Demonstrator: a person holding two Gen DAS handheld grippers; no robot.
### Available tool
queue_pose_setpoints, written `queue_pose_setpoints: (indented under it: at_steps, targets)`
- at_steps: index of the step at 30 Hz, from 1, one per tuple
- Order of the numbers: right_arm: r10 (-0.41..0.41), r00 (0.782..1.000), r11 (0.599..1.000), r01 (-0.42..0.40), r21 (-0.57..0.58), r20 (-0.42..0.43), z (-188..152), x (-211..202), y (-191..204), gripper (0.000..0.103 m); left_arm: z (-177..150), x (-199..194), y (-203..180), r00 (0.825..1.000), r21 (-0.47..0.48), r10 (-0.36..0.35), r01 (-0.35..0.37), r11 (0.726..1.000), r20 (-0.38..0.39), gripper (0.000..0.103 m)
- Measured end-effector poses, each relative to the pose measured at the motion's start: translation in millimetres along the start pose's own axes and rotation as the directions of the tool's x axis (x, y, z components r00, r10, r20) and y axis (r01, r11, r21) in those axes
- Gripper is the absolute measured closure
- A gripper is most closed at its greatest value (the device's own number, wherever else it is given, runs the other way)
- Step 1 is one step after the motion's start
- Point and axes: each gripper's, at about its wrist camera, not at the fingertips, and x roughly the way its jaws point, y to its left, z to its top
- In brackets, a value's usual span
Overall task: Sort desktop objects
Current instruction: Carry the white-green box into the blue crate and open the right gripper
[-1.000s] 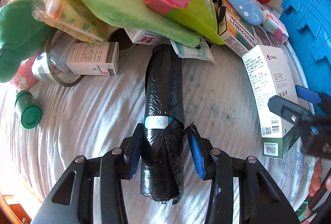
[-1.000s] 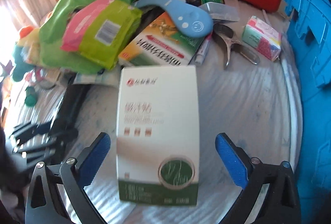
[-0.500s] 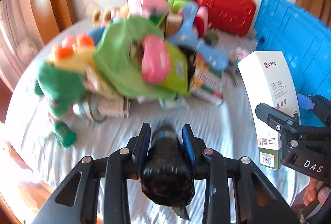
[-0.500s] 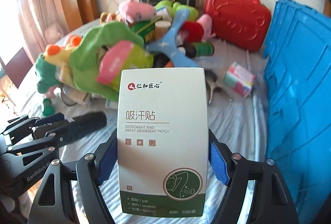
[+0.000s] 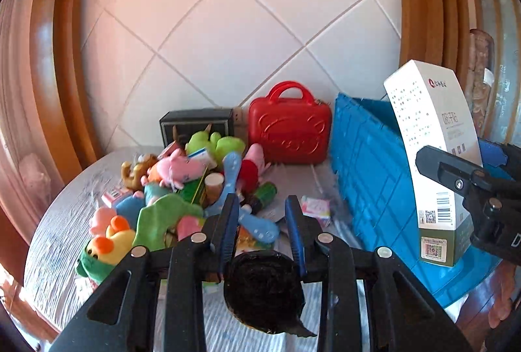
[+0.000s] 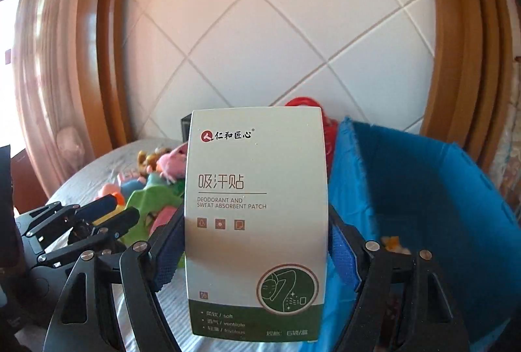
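My left gripper is shut on a black roll of plastic bags and holds it high above the table; only the roll's near end shows. My right gripper is shut on a white and green sweat-patch box, held upright in the air beside the blue bin. The box also shows in the left wrist view, with the right gripper's finger across it. The left gripper shows at the left of the right wrist view.
A pile of plush toys, boxes and packets covers the round table. A red toy suitcase and a dark box stand at the back by the tiled wall. The blue bin is at the right.
Both grippers have risen well above the table with their loads. The left closed on the black roll, the right on the box. The views now look level at the wall.
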Motion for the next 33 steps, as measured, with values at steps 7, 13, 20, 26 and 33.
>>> queue_pose_setpoints:
  at_steps: [7, 13, 20, 26, 33]
  targets:
    - [-0.209, 0.977, 0.976, 0.205, 0.078, 0.046, 9, -43, -97, 0.025, 57, -17, -97, 0.984, 0.078, -0.118, 0.108, 0.991, 0.134, 0.089]
    - [-0.325, 0.945, 0.936, 0.328, 0.129, -0.044, -13, -40, -179, 0.025, 80, 5, -195, 0.969, 0.115, -0.224, 0.212, 0.970, 0.101, 0.089]
    - [-0.347, 0.919, 0.913, 0.377, 0.156, -0.190, -56, -19, -237, 0.025, 58, 47, -266, 0.960, 0.162, -0.279, 0.280, 0.946, -0.028, 0.089]
    - [-0.337, 0.912, 0.911, 0.379, 0.164, -0.234, -70, -15, -249, 0.000, 40, 57, -275, 0.956, 0.176, -0.260, 0.281, 0.943, -0.133, 0.077]
    - [-0.279, 0.958, 0.943, 0.287, 0.168, -0.069, -70, -58, -205, 0.000, 27, 28, -217, 0.972, 0.109, -0.213, 0.223, 0.969, -0.095, 0.033]
